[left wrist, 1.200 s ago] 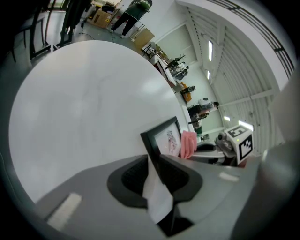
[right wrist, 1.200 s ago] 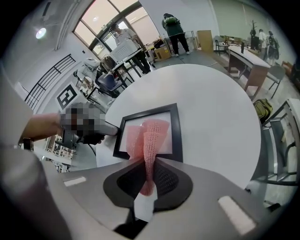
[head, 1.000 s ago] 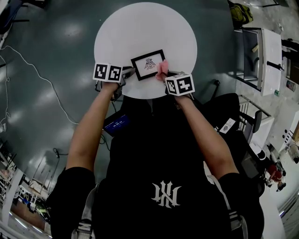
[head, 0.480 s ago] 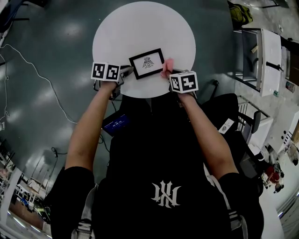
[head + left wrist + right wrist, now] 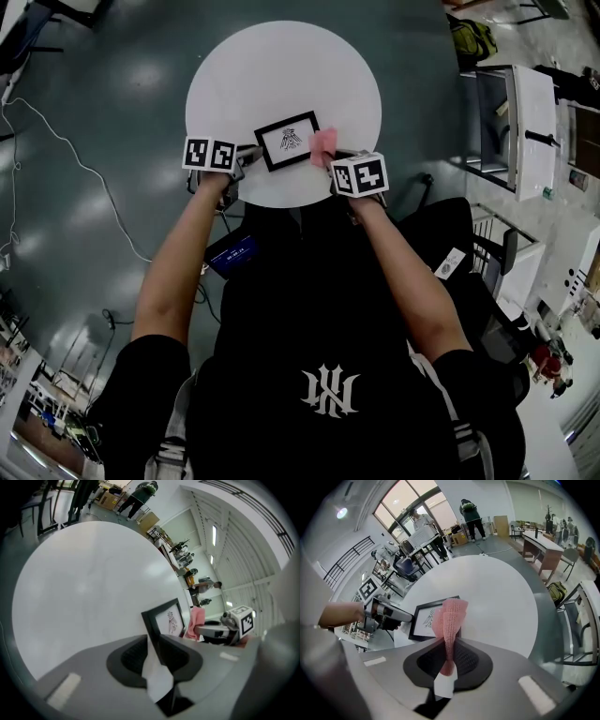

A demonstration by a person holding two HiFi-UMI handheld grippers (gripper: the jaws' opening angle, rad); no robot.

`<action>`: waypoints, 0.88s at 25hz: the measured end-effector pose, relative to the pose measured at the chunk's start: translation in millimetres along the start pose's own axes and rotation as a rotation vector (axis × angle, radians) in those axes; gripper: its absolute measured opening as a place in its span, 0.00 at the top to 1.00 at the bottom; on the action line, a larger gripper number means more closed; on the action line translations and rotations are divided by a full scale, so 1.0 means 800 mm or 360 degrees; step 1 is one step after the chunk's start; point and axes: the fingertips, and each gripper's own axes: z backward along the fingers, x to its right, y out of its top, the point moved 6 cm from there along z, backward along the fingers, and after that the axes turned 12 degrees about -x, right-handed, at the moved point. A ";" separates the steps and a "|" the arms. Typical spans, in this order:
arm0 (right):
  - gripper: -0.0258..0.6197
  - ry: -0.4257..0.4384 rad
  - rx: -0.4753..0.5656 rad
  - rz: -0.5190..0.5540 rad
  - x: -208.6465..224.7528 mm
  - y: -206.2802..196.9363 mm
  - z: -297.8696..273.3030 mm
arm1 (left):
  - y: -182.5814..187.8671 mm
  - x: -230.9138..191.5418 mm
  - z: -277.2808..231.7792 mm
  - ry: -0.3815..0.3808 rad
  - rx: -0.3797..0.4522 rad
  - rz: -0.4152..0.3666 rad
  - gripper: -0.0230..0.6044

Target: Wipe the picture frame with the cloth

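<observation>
white round table [image 5: 281, 66] | left gripper [image 5: 151, 644] fingers clamped on picture frame [image 5: 169, 620] | right gripper [image 5: 449, 656] fingers pinching cloth [image 5: 449, 616]

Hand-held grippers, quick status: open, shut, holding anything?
Left hand-held gripper: shut on the picture frame, gripping its edge.
Right hand-held gripper: shut on the pink cloth.

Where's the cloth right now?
In the head view, the pink cloth is pinched in the right gripper's jaws, at the frame's right edge, on the table's near side.
</observation>
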 end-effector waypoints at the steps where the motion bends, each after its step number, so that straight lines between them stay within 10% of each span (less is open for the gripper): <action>1: 0.91 0.0018 0.0021 0.0005 -0.003 0.002 0.005 | -0.002 0.002 -0.001 0.0000 -0.0027 -0.0005 0.84; 10: 0.92 0.0197 0.0262 0.0205 -0.083 0.069 0.085 | 0.006 0.048 0.071 -0.0010 0.0000 -0.0194 0.80; 22: 0.92 0.0449 0.0850 0.0499 -0.168 0.129 0.271 | 0.024 0.219 0.258 0.0096 0.0713 -0.0641 0.96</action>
